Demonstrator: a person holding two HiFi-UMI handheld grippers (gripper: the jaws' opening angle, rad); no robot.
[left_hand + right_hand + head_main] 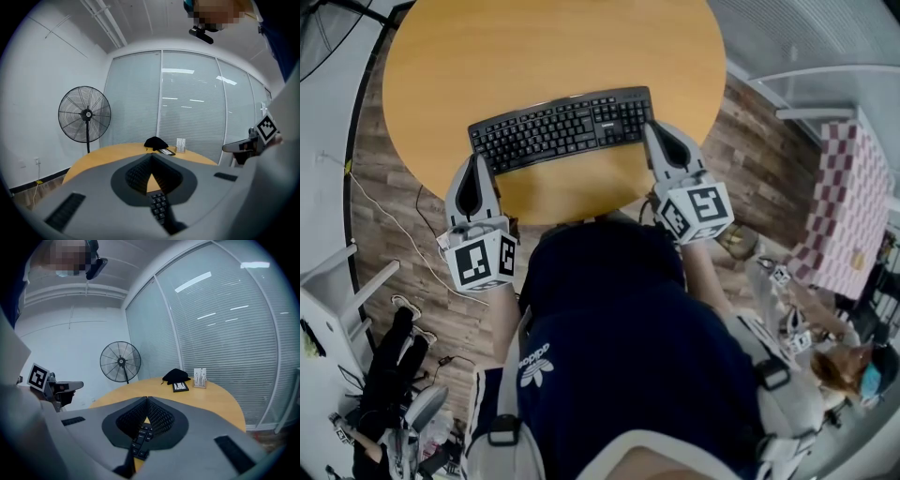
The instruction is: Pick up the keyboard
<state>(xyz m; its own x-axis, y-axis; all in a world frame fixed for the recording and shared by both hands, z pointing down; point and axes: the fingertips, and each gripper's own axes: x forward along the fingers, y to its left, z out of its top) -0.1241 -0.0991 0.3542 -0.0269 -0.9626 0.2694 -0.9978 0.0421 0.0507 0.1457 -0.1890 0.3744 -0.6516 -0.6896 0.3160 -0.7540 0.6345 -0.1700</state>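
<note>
A black keyboard [562, 127] lies flat on the round wooden table [553, 47], near its front edge. My left gripper [476, 159] is at the keyboard's near left corner, jaws shut together with nothing between them. My right gripper [653, 127] is at the keyboard's near right corner, also shut and empty. In the left gripper view the closed jaws meet over the keyboard's keys [159, 206]. The right gripper view shows the same, with keys [140, 438] just below the closed jaws. Whether either tip touches the keyboard I cannot tell.
At the table's far side lie a black cloth item [176, 375], a small framed picture [180, 386] and a card stand [200, 378]. A standing fan [85, 114] is beyond the table. A checkered cloth [848, 211] and cables [394, 225] are on the floor around it.
</note>
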